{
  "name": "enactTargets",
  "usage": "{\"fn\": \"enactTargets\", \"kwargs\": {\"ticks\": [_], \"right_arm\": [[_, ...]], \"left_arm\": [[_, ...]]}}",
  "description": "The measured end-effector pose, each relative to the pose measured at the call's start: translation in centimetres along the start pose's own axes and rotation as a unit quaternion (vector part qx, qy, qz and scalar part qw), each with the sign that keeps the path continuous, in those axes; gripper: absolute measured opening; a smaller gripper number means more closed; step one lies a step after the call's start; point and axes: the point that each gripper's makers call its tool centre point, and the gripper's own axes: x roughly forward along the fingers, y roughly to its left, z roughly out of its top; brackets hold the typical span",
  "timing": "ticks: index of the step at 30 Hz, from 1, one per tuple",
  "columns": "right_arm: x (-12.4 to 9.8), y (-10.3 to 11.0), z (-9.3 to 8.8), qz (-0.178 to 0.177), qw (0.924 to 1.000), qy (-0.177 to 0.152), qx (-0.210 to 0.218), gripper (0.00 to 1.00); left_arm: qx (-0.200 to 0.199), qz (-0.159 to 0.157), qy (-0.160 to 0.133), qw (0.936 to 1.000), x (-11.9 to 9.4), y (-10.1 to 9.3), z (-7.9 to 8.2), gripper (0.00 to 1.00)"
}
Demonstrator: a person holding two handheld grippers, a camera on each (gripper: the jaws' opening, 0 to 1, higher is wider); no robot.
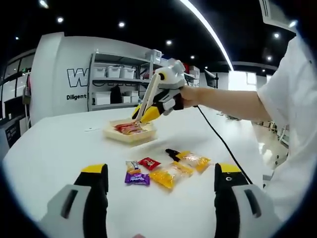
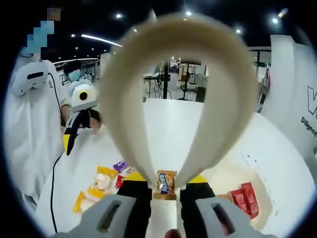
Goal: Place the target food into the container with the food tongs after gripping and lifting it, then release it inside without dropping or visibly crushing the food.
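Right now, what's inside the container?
Red packets lie in the container; the right gripper view shows them too. Tongs hold an orange-brown candy above it. The near wall hides the container's floor.

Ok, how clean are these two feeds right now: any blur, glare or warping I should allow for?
Left gripper view: sharp, evenly lit from ceiling spots; fisheye bends the table edge; the window at far right is blown out. Right gripper view: the tongs loom huge and soft-focused close to the lens, blocking much of the scene; the candy at their tips reads fairly clear; the tray is warped near the rim.
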Motion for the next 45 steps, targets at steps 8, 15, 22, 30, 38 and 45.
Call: {"fn": "enactTargets", "kwargs": {"ticks": [8, 15, 22, 30, 38, 45], "right_arm": [[-0.1, -2.7, 1.2, -0.011, 0.9998, 0.004, -0.015, 0.15], [0.6, -5.3, 1.3, -0.016, 0.9998, 0.005, -0.011, 0.15], [1.9, -8.0, 0.2, -0.022, 0.9996, 0.014, -0.007, 0.15], [3.6, -10.4, -1.2, -0.027, 0.9994, 0.023, 0.006, 0.15], [4.9, -11.1, -2.5, -0.018, 0.9988, 0.046, 0.000, 0.15], [5.6, -11.3, -3.6, -0.009, 0.9978, 0.066, -0.008, 0.15]], "left_arm": [[0.002, 0.002, 0.001, 1.0000, -0.2, -0.1, 0.0, 0.88], [0.003, 0.005, 0.005, 1.0000, -0.3, 0.0, 0.0, 0.88], [0.003, 0.010, 0.008, 0.9999, -0.4, 0.2, -0.1, 0.88], [0.002, 0.013, 0.012, 0.9998, -0.4, 0.2, -0.3, 0.88], [0.001, 0.014, 0.015, 0.9998, -0.2, 0.3, -0.5, 0.88], [0.001, 0.013, 0.016, 0.9998, -0.1, 0.4, -0.5, 0.88]]}}
